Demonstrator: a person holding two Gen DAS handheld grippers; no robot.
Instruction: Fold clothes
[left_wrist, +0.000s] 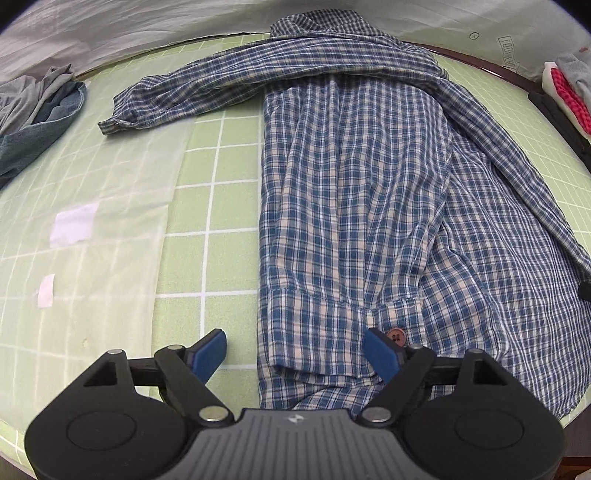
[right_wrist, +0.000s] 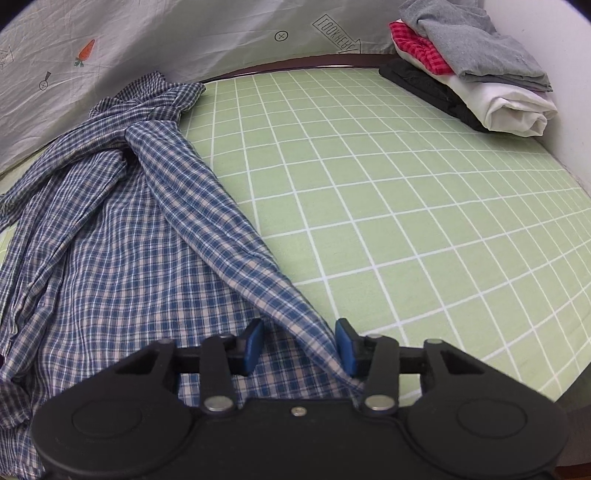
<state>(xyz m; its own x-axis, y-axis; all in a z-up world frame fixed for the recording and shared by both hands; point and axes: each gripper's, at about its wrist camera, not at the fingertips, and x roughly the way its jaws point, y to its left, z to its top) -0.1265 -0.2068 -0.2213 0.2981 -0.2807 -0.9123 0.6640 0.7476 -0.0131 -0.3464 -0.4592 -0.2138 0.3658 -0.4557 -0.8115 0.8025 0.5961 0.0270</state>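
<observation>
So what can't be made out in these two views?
- Shirt hem: left wrist view, hidden under the left tool.
- Cuff: right wrist view, sleeve end runs behind the right tool; contact with the pads is unclear.
- Folded pile: cut off by the top edge in the right view.
- Grey and blue clothes: cut off at the left edge, left view.

Bed with green white-grid sheet (right_wrist: 406, 221). On it: blue plaid shirt (left_wrist: 351, 192) spread out, crumpled grey-blue clothes (left_wrist: 33, 114) far left, folded stack (right_wrist: 476, 74) far right corner.
</observation>
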